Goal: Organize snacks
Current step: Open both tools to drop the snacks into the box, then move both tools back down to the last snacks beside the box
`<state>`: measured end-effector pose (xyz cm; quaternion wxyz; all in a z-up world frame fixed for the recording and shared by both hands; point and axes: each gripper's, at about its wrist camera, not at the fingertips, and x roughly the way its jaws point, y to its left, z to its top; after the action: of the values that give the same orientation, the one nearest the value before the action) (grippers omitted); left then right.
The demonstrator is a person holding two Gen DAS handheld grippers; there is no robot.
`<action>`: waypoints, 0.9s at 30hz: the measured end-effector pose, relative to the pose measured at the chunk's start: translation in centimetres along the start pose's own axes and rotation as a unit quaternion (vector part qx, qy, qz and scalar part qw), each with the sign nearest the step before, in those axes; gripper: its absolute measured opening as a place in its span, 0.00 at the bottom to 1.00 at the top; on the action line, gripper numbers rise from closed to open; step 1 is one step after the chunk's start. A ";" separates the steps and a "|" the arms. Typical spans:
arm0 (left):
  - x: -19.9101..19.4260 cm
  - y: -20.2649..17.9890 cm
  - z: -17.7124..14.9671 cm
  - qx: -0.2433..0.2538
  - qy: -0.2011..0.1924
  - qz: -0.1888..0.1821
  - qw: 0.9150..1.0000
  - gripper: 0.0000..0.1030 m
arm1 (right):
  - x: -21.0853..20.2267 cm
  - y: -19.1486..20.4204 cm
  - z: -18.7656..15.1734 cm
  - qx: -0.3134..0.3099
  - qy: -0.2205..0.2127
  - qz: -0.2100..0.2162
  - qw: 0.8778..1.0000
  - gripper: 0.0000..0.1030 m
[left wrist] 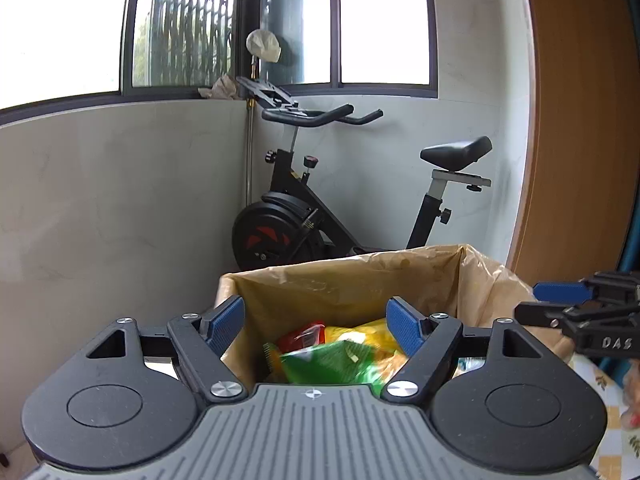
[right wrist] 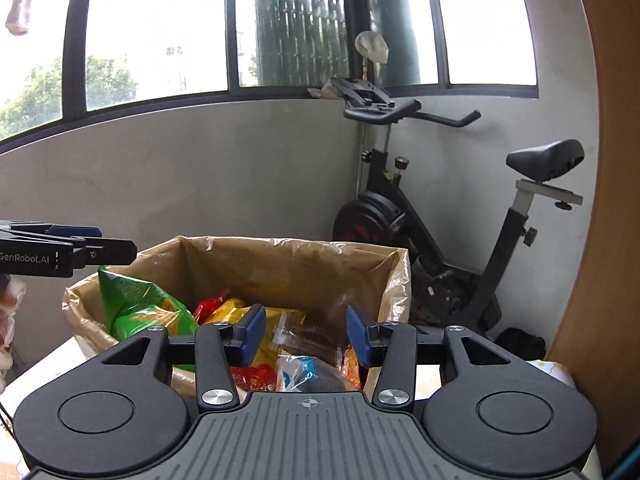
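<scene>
A plastic-lined box (right wrist: 280, 264) stands near an exercise bike (left wrist: 304, 216) and holds the snacks: a green bag (right wrist: 140, 308) leaning at its left wall, yellow (right wrist: 232, 306) and red (right wrist: 208, 304) packets in the middle, clear wrappers (right wrist: 304, 360) nearest. The left hand-held gripper (left wrist: 316, 326) hangs spread over the box, pinching nothing. The right hand-held gripper (right wrist: 306, 334) is parted too, empty.
</scene>
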<state>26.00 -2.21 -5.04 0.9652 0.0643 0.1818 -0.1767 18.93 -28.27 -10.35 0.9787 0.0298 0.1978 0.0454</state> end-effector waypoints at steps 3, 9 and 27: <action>-2.1 0.7 -0.4 -0.001 -0.005 0.007 1.000 0.77 | -1.7 0.2 -0.9 -0.005 -0.012 0.009 1.000 0.41; -5.3 0.9 -2.8 -0.001 -0.012 0.022 1.000 0.74 | -4.8 0.4 -3.3 0.025 -0.055 -0.002 0.998 0.41; -0.1 -4.7 -15.5 -0.082 0.154 0.013 0.985 0.69 | -2.5 0.9 -16.1 0.083 0.050 -0.032 0.995 0.41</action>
<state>19.07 -3.61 -19.66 0.9300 0.0140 0.3410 -0.1365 10.30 -26.96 -24.09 0.9627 0.1026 0.2504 -0.0012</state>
